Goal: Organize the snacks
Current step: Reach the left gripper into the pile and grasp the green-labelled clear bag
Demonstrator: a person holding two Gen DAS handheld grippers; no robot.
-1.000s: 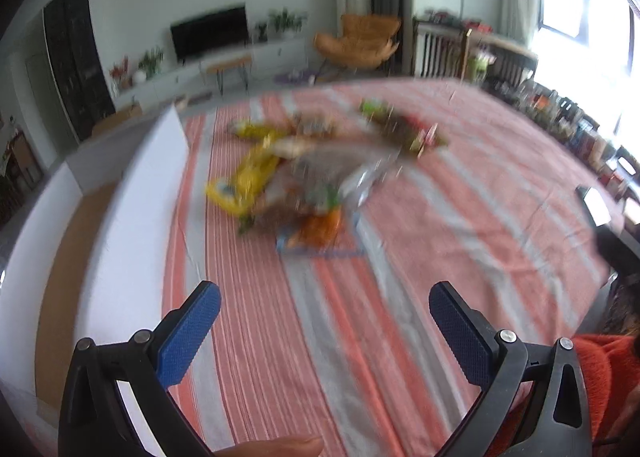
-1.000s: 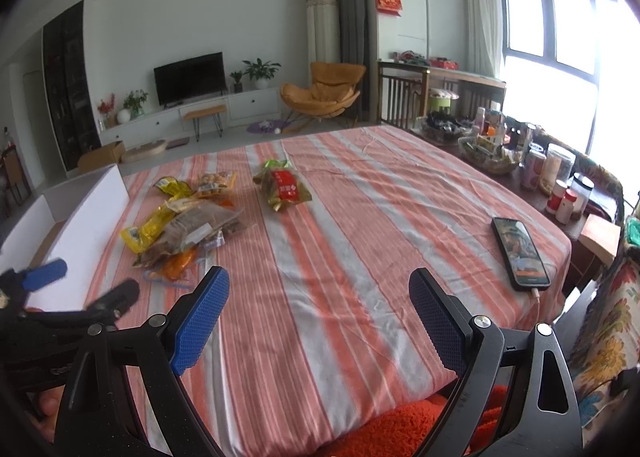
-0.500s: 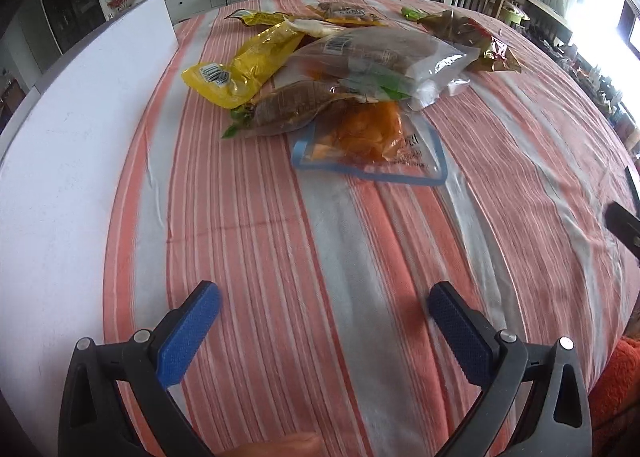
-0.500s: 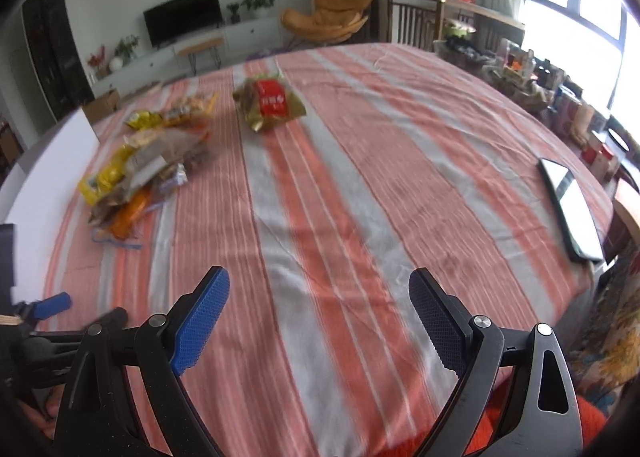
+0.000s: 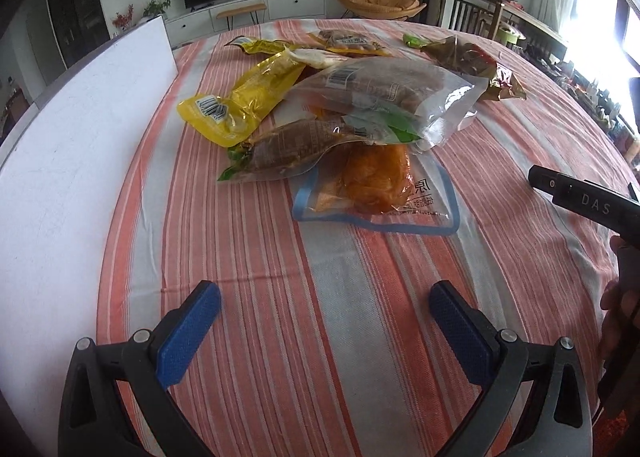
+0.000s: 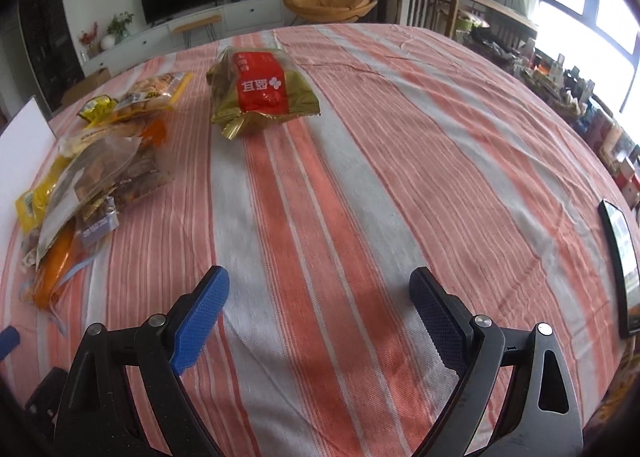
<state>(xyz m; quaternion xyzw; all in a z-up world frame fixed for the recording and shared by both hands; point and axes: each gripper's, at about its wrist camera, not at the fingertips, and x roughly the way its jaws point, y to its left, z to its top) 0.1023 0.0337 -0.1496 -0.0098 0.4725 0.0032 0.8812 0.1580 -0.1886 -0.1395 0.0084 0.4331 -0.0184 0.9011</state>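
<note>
Over the last second both claws have dipped from looking across the room to looking down at the striped surface (image 5: 352, 297), and the left claw (image 5: 324, 321) has drawn closer to the heap of snacks, which now fills the upper middle of its view; that reads to me as the approach to a first pick, with nothing sorted yet. The left claw is spread wide and empty, its blue pads apart above bare cloth, short of the nearest packet. The right claw (image 6: 320, 309) is likewise spread and holds nothing, hovering over open cloth with the gold and red bag (image 6: 262, 93) lying alone well ahead of it. The heap itself is a loose overlap: a blue-edged clear pouch with orange contents (image 5: 376, 181) sits nearest, partly under a clear packet of something brown (image 5: 296, 147), with a bigger clear bag (image 5: 384, 93) and a yellow packet (image 5: 244, 101) behind. All look thin, crinkly and slippery, so I would guess a pinch at an edge is easiest. A white board (image 5: 76, 129) stands along the left side of the heap, and a phone (image 6: 620, 253) lies near the right edge.
</note>
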